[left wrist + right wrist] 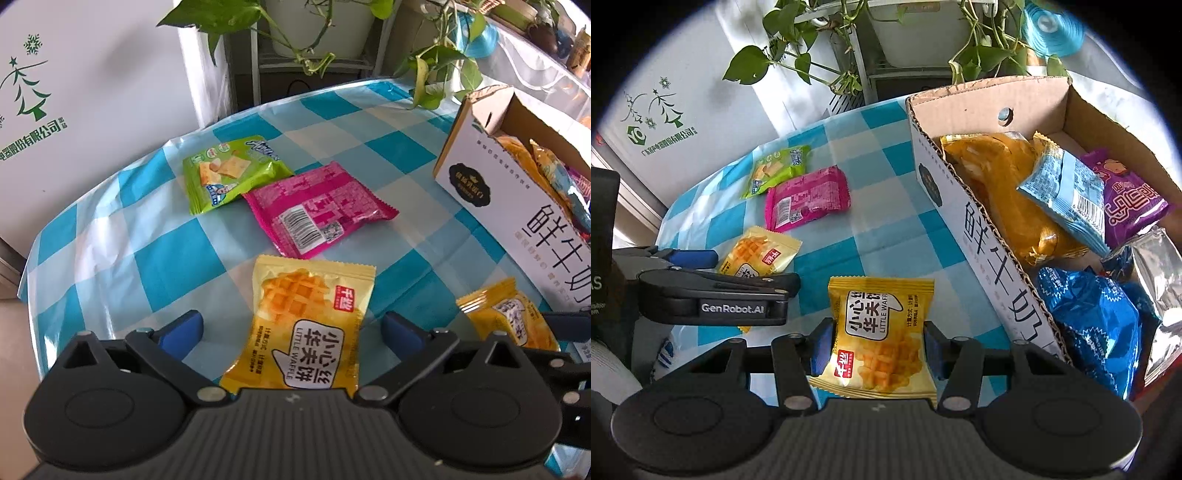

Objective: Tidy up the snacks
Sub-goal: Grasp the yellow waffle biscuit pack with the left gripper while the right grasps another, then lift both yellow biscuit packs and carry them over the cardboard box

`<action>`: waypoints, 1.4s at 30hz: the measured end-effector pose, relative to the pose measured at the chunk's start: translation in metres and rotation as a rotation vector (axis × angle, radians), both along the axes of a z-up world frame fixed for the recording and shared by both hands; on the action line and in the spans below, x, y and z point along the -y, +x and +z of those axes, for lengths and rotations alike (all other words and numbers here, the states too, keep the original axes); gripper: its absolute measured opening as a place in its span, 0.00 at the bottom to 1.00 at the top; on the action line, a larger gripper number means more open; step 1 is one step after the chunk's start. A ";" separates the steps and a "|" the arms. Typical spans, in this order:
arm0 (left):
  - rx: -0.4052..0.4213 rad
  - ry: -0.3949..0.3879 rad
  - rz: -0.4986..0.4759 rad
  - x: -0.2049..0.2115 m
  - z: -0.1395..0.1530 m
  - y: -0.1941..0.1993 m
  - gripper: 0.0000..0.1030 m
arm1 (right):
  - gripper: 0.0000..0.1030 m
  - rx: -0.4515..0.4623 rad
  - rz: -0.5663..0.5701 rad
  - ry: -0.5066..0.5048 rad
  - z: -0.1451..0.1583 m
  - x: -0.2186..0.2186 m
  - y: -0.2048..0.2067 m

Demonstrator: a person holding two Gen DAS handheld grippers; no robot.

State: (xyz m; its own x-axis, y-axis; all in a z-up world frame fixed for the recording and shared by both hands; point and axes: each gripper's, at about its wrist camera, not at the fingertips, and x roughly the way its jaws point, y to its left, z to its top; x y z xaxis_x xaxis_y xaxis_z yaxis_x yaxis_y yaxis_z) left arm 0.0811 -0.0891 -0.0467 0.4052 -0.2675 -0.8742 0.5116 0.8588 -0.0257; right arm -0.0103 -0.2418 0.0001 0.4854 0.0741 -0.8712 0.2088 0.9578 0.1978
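Observation:
My left gripper [291, 328] is open, its blue pads either side of a yellow Little Waffle packet [306, 325] lying on the checked tablecloth. My right gripper [879, 345] is shut on a second yellow waffle packet [882, 332], pads pressed on both its edges. That packet shows at the right of the left wrist view [509, 321]. A green cracker packet [229, 173] and a pink packet [317, 206] lie farther out. The open cardboard box [979, 236] at the right holds several snack packets. The left gripper shows in the right wrist view [713, 291].
The blue and white checked tablecloth [147, 251] covers a round table that drops off at the left. A white appliance with a green tree logo [74, 110] stands behind. Potted plants [314, 33] hang over the far edge near the box.

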 end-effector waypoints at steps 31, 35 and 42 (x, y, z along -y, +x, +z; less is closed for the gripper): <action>0.121 -0.125 0.185 -0.048 0.043 -0.063 0.50 | 0.55 0.074 0.099 -0.060 0.015 -0.008 -0.004; 0.145 -0.139 0.222 -0.056 0.048 -0.073 0.50 | 0.55 0.085 0.122 -0.071 0.018 -0.011 -0.005; 0.160 -0.155 0.309 -0.069 0.050 -0.090 0.50 | 0.55 0.108 0.159 -0.084 0.025 -0.015 -0.008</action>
State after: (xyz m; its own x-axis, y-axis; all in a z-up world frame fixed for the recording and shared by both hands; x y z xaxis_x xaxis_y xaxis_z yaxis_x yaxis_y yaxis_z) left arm -0.0094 -0.0204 0.0037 0.6155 -0.2356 -0.7521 0.2368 0.9655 -0.1087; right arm -0.0185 -0.2265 0.0253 0.5646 0.0867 -0.8208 0.0356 0.9910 0.1291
